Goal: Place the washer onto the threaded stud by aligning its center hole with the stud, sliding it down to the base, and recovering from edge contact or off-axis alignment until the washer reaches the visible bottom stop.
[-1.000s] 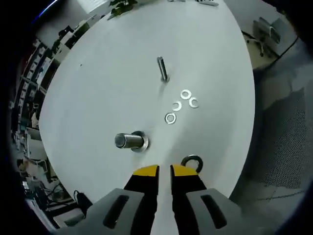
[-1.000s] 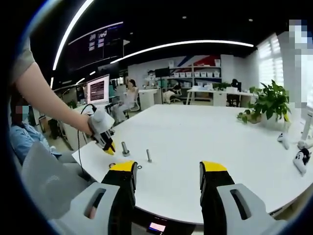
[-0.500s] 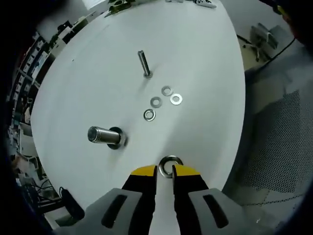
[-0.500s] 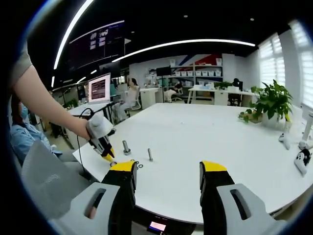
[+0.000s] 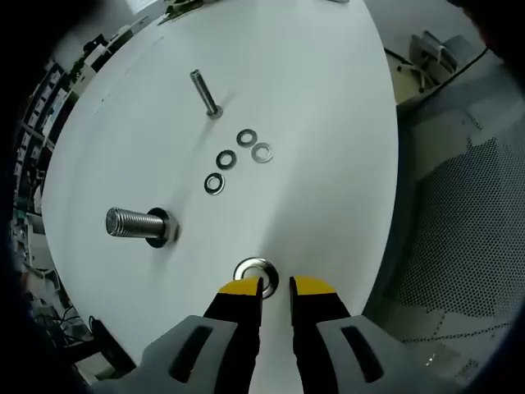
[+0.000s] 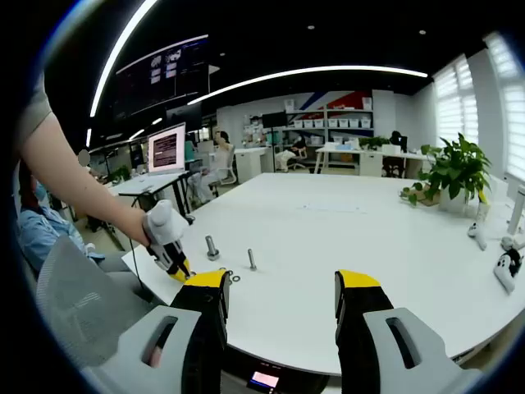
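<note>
A large steel washer [image 5: 255,271] lies flat on the white table [image 5: 328,123], touching the tip of my left gripper's [image 5: 276,289] left jaw. The jaws stand a narrow gap apart with bare table between them. A thick threaded stud [image 5: 131,222] on a nut base stands to the left, well apart from the washer. In the right gripper view the left gripper [image 6: 174,261] hangs from a person's hand at the table's near left edge, beside the thick stud [image 6: 212,246]. My right gripper [image 6: 283,287] is wide open and holds nothing.
A thin stud [image 5: 205,93] stands further out, with several small washers [image 5: 227,159] between it and me. The table edge and a mesh chair [image 5: 459,246] lie right of the washer. A potted plant [image 6: 451,168] and controllers [image 6: 502,267] sit at the far right.
The left gripper has drawn back toward the table's near edge. The large washer went from right of the jaws, to between their tips, to the left jaw's tip. The right gripper stays still.
</note>
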